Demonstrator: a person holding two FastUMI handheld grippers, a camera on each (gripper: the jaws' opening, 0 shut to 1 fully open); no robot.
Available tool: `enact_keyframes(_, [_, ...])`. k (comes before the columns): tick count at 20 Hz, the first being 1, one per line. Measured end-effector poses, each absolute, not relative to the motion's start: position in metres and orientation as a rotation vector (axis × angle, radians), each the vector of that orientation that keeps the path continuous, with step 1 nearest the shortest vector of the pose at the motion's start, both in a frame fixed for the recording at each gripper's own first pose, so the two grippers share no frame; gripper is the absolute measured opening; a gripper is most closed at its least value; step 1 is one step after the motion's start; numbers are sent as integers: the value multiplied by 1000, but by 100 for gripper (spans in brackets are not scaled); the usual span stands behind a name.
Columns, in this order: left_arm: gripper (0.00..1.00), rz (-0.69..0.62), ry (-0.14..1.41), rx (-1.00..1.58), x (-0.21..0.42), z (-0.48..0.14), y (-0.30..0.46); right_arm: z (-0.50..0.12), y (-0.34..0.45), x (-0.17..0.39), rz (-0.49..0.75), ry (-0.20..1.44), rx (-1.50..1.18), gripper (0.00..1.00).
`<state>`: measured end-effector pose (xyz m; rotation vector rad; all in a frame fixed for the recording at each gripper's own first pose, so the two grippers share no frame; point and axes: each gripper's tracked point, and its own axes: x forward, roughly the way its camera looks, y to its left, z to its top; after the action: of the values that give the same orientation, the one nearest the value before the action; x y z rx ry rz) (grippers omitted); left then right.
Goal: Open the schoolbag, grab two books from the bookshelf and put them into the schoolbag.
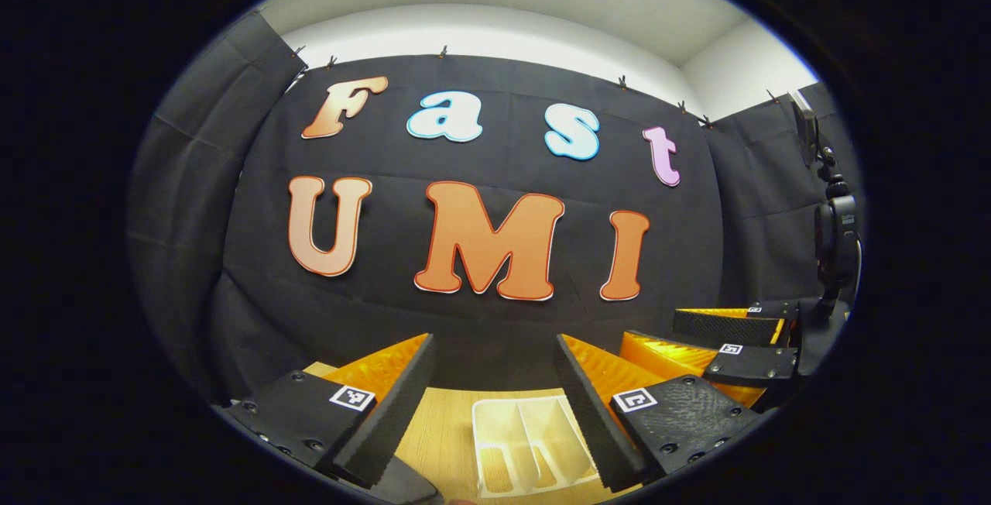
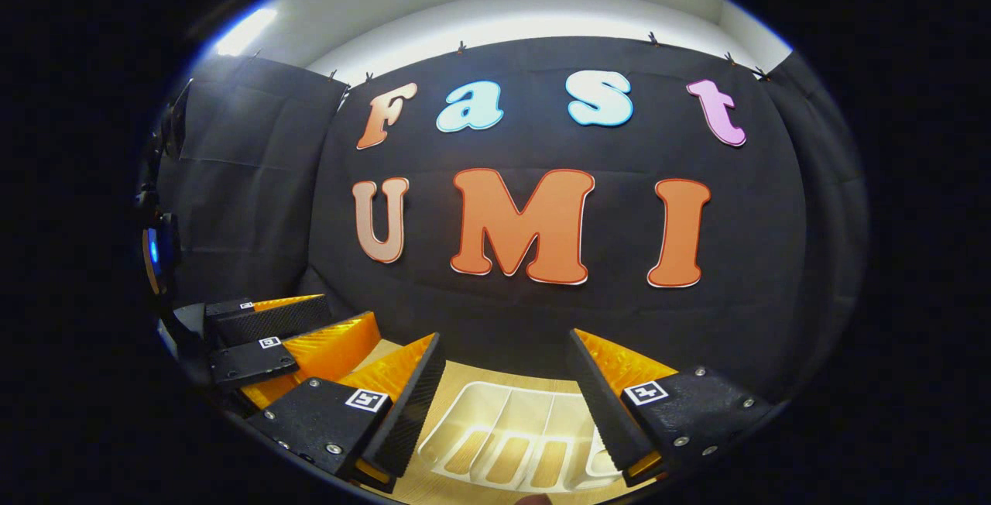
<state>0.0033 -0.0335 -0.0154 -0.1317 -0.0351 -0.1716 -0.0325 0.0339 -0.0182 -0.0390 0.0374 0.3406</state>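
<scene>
A white bookshelf rack (image 1: 515, 443) with upright dividers stands on the wooden table, low in the left gripper view between my left gripper's fingers. My left gripper (image 1: 488, 412) is open, holds nothing and hovers above the rack. In the right gripper view the same rack (image 2: 511, 435) lies below my right gripper (image 2: 503, 404), which is also open with nothing in it. The table's wood shows through the rack's slots. Each gripper appears beside the other: the right gripper (image 1: 728, 342) at the right of the left gripper view, the left gripper (image 2: 271, 334) at the left of the right gripper view.
The wooden table (image 1: 441, 427) ends at the black cloth wall just behind the rack. A dark camera mount on a stand (image 1: 834, 234) rises at the right side of the booth, and it is also at the far left of the right gripper view (image 2: 155, 249).
</scene>
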Motion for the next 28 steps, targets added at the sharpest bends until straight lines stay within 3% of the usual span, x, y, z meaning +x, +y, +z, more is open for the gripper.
enact_keyframes(18, [96, -166, -64, -108, -10, -22, 22, -26, 51, -44, 207, 43, 17, 95])
enact_keyframes(28, [96, -163, -55, -105, -17, -30, 38, -28, 65, -54, 199, 33, -3, 95])
